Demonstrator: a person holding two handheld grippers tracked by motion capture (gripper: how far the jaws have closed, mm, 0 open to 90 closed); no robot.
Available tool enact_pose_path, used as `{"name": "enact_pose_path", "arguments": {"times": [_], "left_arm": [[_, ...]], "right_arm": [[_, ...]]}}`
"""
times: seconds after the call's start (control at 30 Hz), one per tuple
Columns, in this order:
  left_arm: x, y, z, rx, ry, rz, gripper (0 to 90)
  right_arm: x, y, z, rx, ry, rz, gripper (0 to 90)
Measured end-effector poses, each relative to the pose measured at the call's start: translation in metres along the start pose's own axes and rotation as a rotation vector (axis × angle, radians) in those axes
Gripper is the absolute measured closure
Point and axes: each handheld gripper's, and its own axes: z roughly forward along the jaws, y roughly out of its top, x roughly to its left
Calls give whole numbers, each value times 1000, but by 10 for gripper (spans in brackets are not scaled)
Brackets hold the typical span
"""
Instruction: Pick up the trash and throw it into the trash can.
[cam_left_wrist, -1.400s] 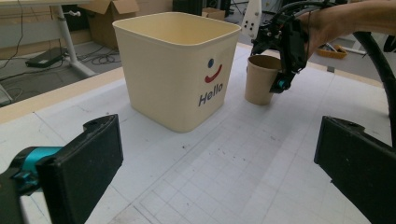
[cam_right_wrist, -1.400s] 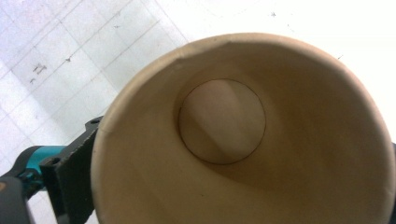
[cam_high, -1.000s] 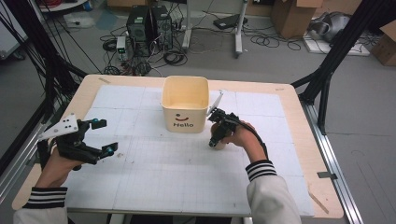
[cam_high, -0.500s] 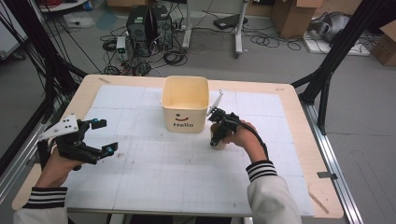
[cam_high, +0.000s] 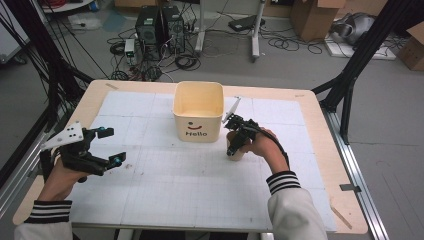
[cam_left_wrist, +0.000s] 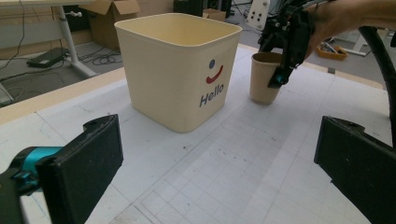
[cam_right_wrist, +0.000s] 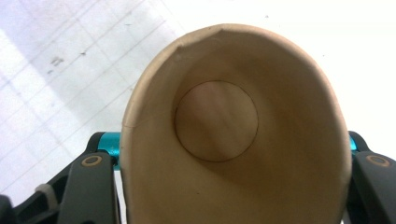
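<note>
A tan paper cup (cam_high: 237, 155) stands upright on the white gridded mat, just right of the cream "Hello" bin (cam_high: 197, 127). My right gripper (cam_high: 232, 149) comes down over it from above. Its jaws have just been closing and now press the cup's wall from both sides. In the right gripper view I look into the empty cup (cam_right_wrist: 233, 140), its rim squeezed slightly oval between the two jaws of the right gripper (cam_right_wrist: 233, 186). My left gripper (cam_high: 112, 146) hovers open at the mat's left with nothing between its jaws. The left gripper view shows the bin (cam_left_wrist: 173, 79), the cup (cam_left_wrist: 261, 81) and the right gripper (cam_left_wrist: 280, 77).
The wooden table edge (cam_high: 320, 130) frames the mat (cam_high: 190, 185). Black frame posts stand at both sides of the table. Computers and cables lie on the floor behind it.
</note>
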Motion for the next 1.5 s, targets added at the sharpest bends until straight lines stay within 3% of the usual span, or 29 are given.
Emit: {"name": "enact_pose_path", "arguments": {"times": [0.57, 1.27, 1.5], "left_arm": [[0, 0, 0, -3, -1, -3, 17], [1, 0, -1, -4, 1, -6, 17], [1, 0, -2, -11, 1, -10, 17]], "right_arm": [[4, 5, -42, -23, 2, -17, 337], [6, 14, -122, -50, -42, -31, 337], [5, 20, -154, -74, -58, -15, 336]]}}
